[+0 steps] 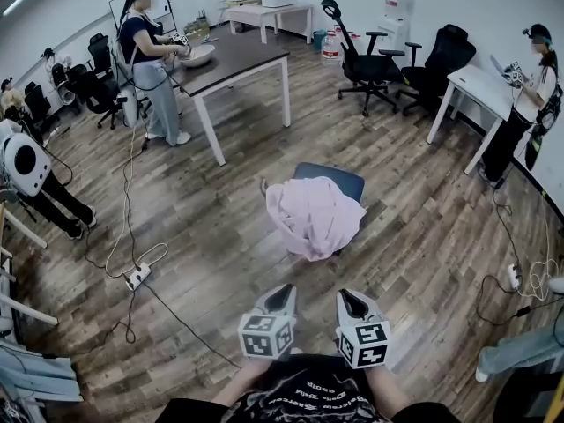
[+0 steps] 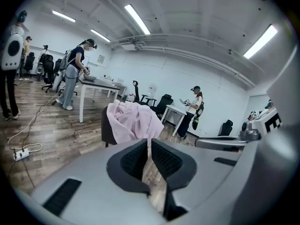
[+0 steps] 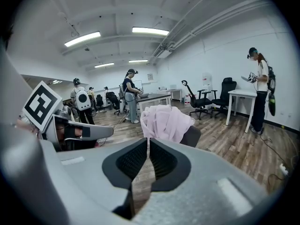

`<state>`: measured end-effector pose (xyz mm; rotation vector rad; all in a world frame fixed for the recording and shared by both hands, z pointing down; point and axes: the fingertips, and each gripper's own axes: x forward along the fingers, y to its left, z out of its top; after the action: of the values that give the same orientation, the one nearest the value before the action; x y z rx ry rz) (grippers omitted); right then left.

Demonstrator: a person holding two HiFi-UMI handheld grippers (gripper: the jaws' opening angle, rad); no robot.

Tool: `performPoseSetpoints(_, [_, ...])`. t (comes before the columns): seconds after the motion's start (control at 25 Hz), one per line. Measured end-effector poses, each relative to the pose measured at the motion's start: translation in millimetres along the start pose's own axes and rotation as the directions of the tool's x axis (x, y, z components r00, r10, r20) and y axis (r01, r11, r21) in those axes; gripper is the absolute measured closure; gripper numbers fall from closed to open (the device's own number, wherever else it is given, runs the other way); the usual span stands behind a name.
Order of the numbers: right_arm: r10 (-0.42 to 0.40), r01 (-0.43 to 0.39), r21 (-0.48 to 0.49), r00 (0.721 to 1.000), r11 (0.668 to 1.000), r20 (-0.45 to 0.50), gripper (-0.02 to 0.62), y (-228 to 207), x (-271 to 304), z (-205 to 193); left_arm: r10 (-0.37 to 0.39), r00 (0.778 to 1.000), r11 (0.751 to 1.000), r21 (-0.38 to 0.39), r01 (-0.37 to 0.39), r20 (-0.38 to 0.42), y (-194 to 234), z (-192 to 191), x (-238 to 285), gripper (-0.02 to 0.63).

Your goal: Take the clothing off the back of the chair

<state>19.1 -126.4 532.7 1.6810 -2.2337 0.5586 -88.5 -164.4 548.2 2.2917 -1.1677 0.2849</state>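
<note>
A pale pink garment (image 1: 314, 216) hangs over the back of a dark blue chair (image 1: 338, 180) in the middle of the wooden floor. It also shows ahead of the jaws in the left gripper view, pink garment (image 2: 132, 121), and in the right gripper view, pink garment (image 3: 165, 122). My left gripper (image 1: 284, 294) and right gripper (image 1: 351, 297) are side by side at the bottom of the head view, short of the chair and apart from the cloth. Both are shut with nothing between the jaws.
A dark-topped table (image 1: 231, 60) stands behind the chair with a person (image 1: 150, 64) working at it. Black office chairs (image 1: 366, 63) and a white desk (image 1: 478, 88) with another person (image 1: 527, 104) are at the right. Power strips (image 1: 137, 277) and cables lie on the floor at left.
</note>
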Motion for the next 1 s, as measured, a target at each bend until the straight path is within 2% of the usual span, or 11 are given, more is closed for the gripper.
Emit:
performPoseSetpoints(0.28, [-0.005, 0.006, 0.039, 0.999, 0.999, -0.041, 0.586, -13.0, 12.2, -7.2, 0.004, 1.000, 0.999, -0.036, -0.005, -0.031, 10.2, -3.1, 14.2, 0.594])
performPoseSetpoints(0.48, [0.014, -0.011, 0.045, 0.998, 0.999, -0.060, 0.586, -18.7, 29.3, -10.1, 0.036, 0.999, 0.998, -0.054, -0.038, -0.037, 24.4, -2.2, 21.6, 0.594])
performPoseSetpoints(1.0, [0.078, -0.075, 0.034, 0.993, 0.997, -0.092, 0.586, -53.6, 84.6, 16.7, 0.105, 0.994, 0.990, -0.093, -0.108, -0.038, 47.5, 27.3, 71.7, 0.586])
